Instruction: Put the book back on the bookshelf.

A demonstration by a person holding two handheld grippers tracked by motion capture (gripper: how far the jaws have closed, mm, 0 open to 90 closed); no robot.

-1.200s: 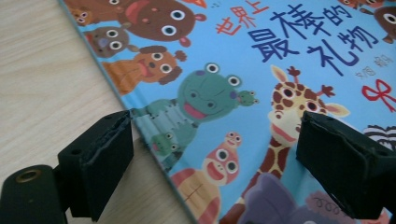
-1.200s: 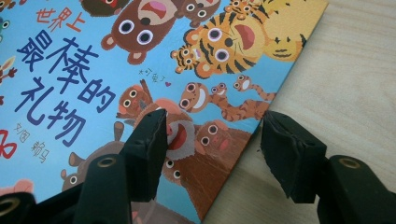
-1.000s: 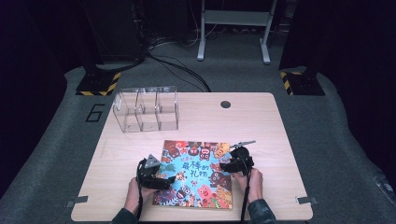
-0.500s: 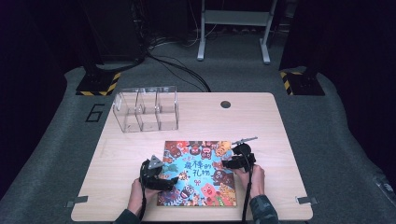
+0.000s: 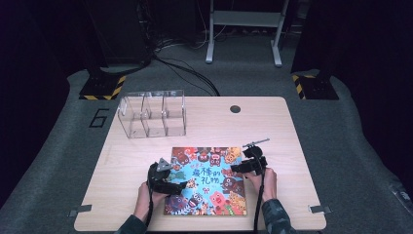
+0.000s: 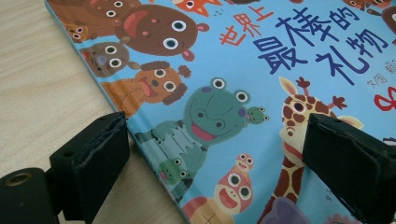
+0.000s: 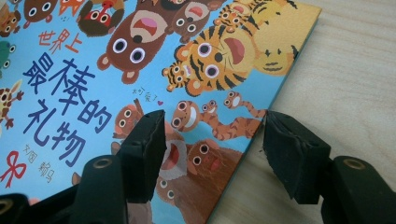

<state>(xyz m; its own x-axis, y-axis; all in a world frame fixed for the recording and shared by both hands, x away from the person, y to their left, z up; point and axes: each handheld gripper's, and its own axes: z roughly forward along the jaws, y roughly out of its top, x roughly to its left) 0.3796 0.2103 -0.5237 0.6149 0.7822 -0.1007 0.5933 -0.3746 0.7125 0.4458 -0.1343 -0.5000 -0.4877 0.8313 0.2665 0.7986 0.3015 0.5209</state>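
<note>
Colourful picture book (image 5: 207,180) flat near the table's (image 5: 292,126) front edge, straddled at its 2 sides by left gripper (image 6: 215,154) and right gripper (image 7: 212,140), both open, right jaws just widened, likely readying an edge lift.

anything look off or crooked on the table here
Nothing stands out. The picture book lies flat and closed on the table, roughly square to its edge. The clear organizer stands upright, apart from it. No spill or damage shows.
</note>
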